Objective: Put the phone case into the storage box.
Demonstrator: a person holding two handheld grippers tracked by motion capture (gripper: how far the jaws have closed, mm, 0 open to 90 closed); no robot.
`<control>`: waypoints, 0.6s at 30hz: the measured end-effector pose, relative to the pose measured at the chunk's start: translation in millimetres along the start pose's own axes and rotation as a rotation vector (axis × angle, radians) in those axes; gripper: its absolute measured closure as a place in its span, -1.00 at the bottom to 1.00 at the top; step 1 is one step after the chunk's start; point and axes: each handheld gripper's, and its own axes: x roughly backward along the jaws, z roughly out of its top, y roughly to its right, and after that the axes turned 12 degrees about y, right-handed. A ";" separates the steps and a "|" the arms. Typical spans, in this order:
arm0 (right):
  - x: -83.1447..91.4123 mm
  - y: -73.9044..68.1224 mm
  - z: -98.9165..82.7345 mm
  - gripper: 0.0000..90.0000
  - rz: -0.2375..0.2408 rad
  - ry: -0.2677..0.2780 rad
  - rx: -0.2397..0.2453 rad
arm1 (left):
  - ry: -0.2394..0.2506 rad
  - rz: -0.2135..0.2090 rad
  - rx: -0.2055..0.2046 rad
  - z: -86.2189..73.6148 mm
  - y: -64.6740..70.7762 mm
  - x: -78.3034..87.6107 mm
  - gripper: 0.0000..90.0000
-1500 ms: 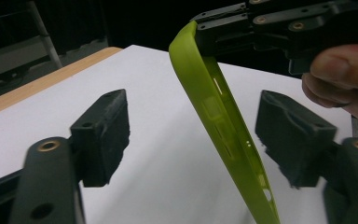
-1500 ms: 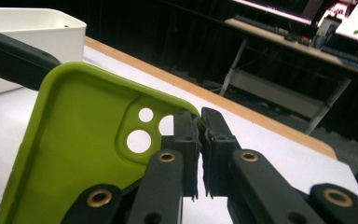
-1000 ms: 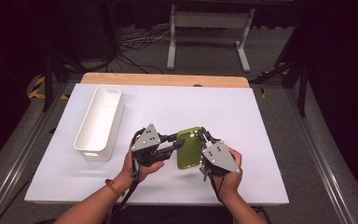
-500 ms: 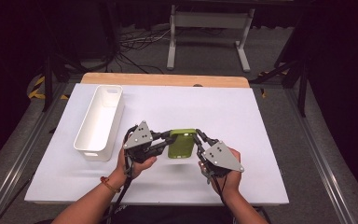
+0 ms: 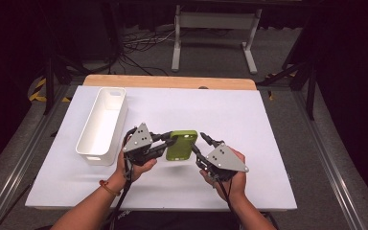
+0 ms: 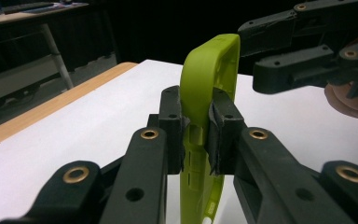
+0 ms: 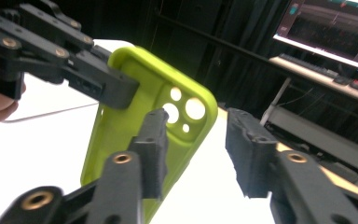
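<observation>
Above white table (image 5: 268, 143), left tongs (image 6: 196, 130) clamp green phone case (image 6: 209, 84) (right tongs (image 7: 193, 140) parted).

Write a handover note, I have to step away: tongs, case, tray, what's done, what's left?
Left tongs: shut on the edge of the green phone case, holding it above the table.
Right tongs: just opened, pads off the case, which sits between them.
White tray: to the left on the table.
Done: case passed to the left tongs.
Left: probably placing the case in the tray.
</observation>
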 end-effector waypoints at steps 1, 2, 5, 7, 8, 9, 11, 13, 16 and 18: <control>0.2 0.3 -0.7 0.16 0.012 0.000 -0.010 | -0.006 -0.005 0.000 0.4 -1.1 1.4 0.74; 0.0 1.0 -1.1 0.10 0.012 -0.002 -0.011 | -0.004 0.000 0.000 0.5 -2.2 2.5 0.74; -0.2 2.1 -2.4 -0.05 0.029 -0.005 -0.025 | -0.001 0.003 0.005 1.4 -4.6 5.0 0.74; -0.5 2.4 -3.1 -0.13 0.042 -0.006 -0.025 | 0.010 0.009 0.000 3.1 -6.6 7.4 0.75; -0.5 2.5 -3.7 -0.17 0.051 -0.005 -0.030 | 0.012 0.014 -0.013 4.7 -8.5 9.2 0.75; -0.3 2.6 -4.2 -0.22 0.058 -0.002 -0.030 | 0.018 0.019 -0.008 6.3 -9.5 11.2 0.75; -0.6 2.6 -5.6 -0.29 0.072 -0.004 -0.026 | 0.029 0.023 -0.002 9.5 -12.0 15.4 0.75; -1.1 2.7 -7.6 -0.39 0.081 -0.012 -0.034 | 0.044 0.028 -0.004 12.8 -14.0 19.2 0.75; -0.7 1.6 -10.2 -0.51 0.092 -0.020 -0.037 | 0.064 0.041 -0.011 18.7 -17.1 25.9 0.75; -0.5 1.6 -10.8 -0.54 0.097 -0.022 -0.033 | 0.064 0.040 -0.005 20.9 -18.3 29.1 0.75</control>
